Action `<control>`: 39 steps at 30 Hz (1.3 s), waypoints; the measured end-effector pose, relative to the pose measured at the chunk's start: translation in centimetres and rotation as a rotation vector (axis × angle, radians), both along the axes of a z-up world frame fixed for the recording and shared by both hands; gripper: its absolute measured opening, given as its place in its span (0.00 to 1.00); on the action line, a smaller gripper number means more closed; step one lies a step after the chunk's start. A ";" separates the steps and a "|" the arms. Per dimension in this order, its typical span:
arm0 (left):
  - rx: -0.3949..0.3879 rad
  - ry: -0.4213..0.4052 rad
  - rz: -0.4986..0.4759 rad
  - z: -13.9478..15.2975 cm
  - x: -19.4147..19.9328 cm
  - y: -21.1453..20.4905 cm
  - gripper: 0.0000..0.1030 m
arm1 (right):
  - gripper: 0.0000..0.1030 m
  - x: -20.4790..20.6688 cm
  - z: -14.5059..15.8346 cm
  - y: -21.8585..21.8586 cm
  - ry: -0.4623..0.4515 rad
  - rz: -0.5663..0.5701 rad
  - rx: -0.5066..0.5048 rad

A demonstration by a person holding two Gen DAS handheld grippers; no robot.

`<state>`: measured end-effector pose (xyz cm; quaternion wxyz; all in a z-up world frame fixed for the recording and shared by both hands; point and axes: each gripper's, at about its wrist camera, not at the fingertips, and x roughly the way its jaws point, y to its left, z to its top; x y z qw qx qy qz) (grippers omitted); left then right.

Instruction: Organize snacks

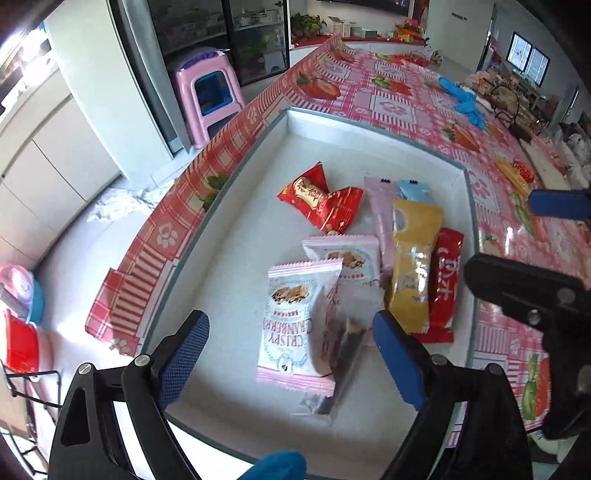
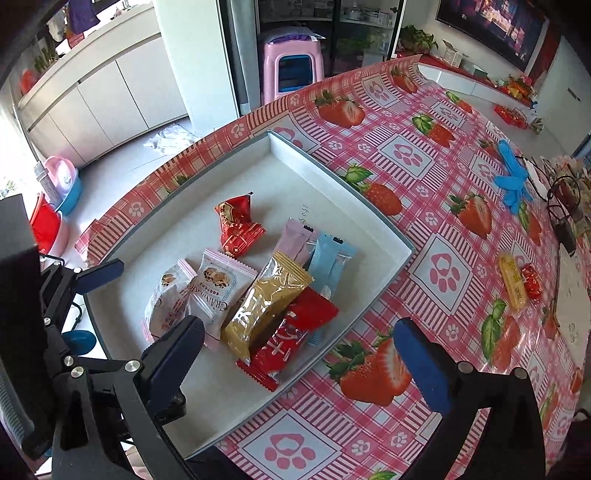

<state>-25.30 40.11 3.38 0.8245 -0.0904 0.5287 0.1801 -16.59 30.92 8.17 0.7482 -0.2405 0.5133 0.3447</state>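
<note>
A: Where are the snacks (image 2: 258, 295)?
B: Centre frame, piled in the white tray (image 2: 369, 229): pink, gold, red, blue wrappers.
A: Grippers?
B: Left gripper (image 1: 291, 354) and right gripper (image 2: 299, 354) both spread wide, empty.
A: Hidden?
B: A clear packet (image 1: 343, 354), half buried.

This looks like a home dining area: a table under a glossy pink strawberry-print plastic tablecloth (image 2: 436, 206), white floor cabinets (image 2: 99, 96), a pink plastic stool (image 2: 291, 62), and a glass-fronted display cupboard (image 1: 221, 33) behind.
</note>
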 end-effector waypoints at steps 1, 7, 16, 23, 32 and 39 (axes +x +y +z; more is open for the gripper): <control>0.020 0.004 -0.001 0.0 -0.1 -0.2 0.89 | 1.00 -0.1 0.0 0.0 -0.003 0.003 -0.003; 0.043 -0.003 -0.021 0.5 -0.6 -1.2 0.89 | 1.00 -0.4 -0.2 -0.3 -0.002 0.018 -0.009; 0.049 -0.002 -0.048 0.7 -0.2 -2.2 0.89 | 1.00 -0.4 -0.5 -0.6 0.010 0.017 -0.015; 0.036 -0.001 -0.051 0.7 -0.1 -2.3 0.89 | 1.00 -0.3 -0.6 -0.6 0.013 0.017 -0.020; 0.032 0.007 -0.050 0.5 -0.3 -2.2 0.90 | 1.00 -0.6 -1.0 -0.4 0.016 0.027 -0.031; 0.029 0.008 -0.049 0.4 -0.3 -2.2 0.90 | 1.00 -0.6 -1.2 -0.3 0.019 0.032 -0.036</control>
